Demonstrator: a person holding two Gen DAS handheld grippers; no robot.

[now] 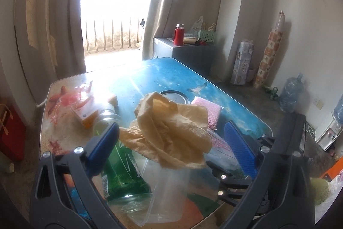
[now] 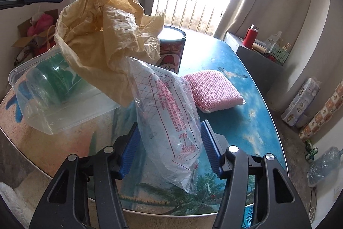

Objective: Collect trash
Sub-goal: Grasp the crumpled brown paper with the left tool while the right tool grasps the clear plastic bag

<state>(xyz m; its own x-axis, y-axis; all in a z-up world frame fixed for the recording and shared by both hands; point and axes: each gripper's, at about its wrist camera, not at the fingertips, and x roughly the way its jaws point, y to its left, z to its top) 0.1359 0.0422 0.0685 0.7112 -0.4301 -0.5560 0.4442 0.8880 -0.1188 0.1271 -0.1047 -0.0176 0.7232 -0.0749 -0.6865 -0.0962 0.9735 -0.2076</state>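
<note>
Partly done, by the look of it: yellow bag (image 2: pixel 103 31) draped over the clear container (image 2: pixel 42 100) at centre left, green bottle (image 2: pixel 60 76) inside. Right gripper (image 2: pixel 169 147), lower centre, jaws half open around the printed clear bag (image 2: pixel 171 113), pads apparently not pressing. Left gripper (image 1: pixel 171 143) jaws wide, empty, straddling the yellow bag. Left on the table (image 2: pixel 257 121): pink sponge (image 2: pixel 212 91), tin (image 2: pixel 171 48).

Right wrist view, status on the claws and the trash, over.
Right claw astride clear printed bag, grip unconfirmed. Left claw open around yellow crumpled bag draped over clear container. Pink sponge beside it.
</note>
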